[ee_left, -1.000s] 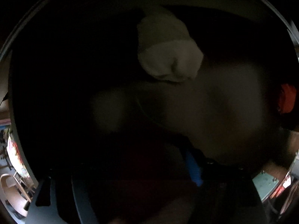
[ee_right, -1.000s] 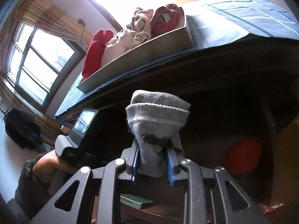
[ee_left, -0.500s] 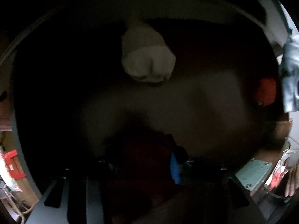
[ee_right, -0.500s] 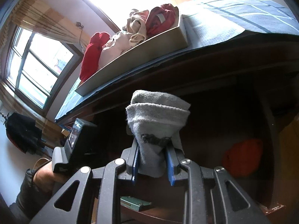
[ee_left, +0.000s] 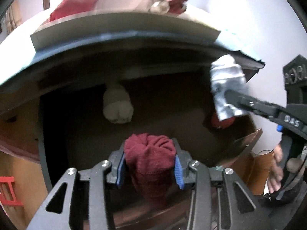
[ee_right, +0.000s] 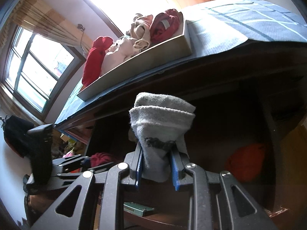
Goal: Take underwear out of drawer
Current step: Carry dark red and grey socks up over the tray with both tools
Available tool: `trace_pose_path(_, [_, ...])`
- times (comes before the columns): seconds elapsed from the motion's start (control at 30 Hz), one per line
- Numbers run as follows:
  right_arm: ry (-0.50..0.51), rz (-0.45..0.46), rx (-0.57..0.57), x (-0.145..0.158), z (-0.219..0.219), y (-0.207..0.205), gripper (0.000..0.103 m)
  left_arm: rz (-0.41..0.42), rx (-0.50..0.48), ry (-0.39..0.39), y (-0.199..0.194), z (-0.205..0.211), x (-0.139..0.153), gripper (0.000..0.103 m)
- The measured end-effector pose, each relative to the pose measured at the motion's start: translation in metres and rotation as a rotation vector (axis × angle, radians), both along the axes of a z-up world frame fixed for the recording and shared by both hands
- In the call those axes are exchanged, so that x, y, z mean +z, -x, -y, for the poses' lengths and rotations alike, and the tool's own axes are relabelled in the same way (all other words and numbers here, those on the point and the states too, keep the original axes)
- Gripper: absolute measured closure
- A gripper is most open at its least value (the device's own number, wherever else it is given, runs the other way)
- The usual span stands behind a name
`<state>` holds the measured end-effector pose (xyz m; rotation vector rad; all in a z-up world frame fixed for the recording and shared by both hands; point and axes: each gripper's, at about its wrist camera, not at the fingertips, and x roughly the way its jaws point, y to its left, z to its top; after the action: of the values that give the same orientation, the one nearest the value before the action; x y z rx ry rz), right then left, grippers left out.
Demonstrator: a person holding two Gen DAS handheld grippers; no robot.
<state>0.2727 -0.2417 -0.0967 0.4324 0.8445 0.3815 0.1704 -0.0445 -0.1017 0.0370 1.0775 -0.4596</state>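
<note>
A: While I hold both grippers at the drawer (ee_left: 243, 145) mouth, the left gripper (ee_left: 149, 164) has its blue pads (ee_left: 120, 169) pressed on a rolled maroon bundle (ee_left: 149, 153), fingers narrow around it. Its jaws have just been closing, and the bundle sits between them.

B: And the right one?

A: My right gripper (ee_right: 156, 167) is clamped on a folded grey bundle (ee_right: 161, 122), narrow grip, cloth standing up above the fingertips.

B: What else is in the drawer?

A: A white rolled bundle (ee_left: 117, 106) deep in the dark interior, and an orange-red one (ee_right: 244, 162) low at the right side. Whether they're underwear or socks I can't tell.

B: Above it?

A: A grey tray (ee_right: 142, 65) on the blue cloth-covered top (ee_right: 239, 19), piled with red and beige clothes (ee_right: 138, 34). Window (ee_right: 36, 69) at left. A hand (ee_left: 276, 172) shows at the right edge of the left view.
</note>
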Motion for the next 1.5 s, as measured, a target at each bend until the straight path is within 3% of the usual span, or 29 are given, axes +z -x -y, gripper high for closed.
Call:
trace_pose_path(0.13, [0.013,0.013,-0.005,0.006,-0.001,0.002,0.075,0.060,0.001,-0.006,0.009,0.003,0.029,0.063])
trace_pose_path(0.23, [0.027,0.030,-0.008,0.014,-0.004,0.005,0.075,0.096,0.003,-0.006,-0.004,-0.003,0.047,0.063])
trace_pose_path(0.3, [0.032,0.040,-0.007,0.019,-0.007,0.006,0.075,0.112,0.002,-0.004,-0.029,-0.018,0.044,0.063])
trace_pose_path(0.4, [0.046,0.061,-0.007,0.028,-0.011,0.009,0.075,0.150,0.012,-0.003,-0.034,-0.019,0.044,0.063])
trace_pose_path(0.73, [0.098,0.174,-0.008,0.075,-0.026,0.017,0.075,0.328,0.054,0.103,-0.025,-0.037,0.103,0.063])
trace_pose_path(1.03, [0.180,0.276,-0.001,0.116,-0.053,0.002,0.075,0.463,0.103,0.137,-0.040,-0.045,0.144,0.063])
trace_pose_path(1.5, [0.263,0.313,-0.025,0.138,-0.068,-0.051,0.075,0.533,0.161,0.137,-0.083,-0.037,0.159,0.063])
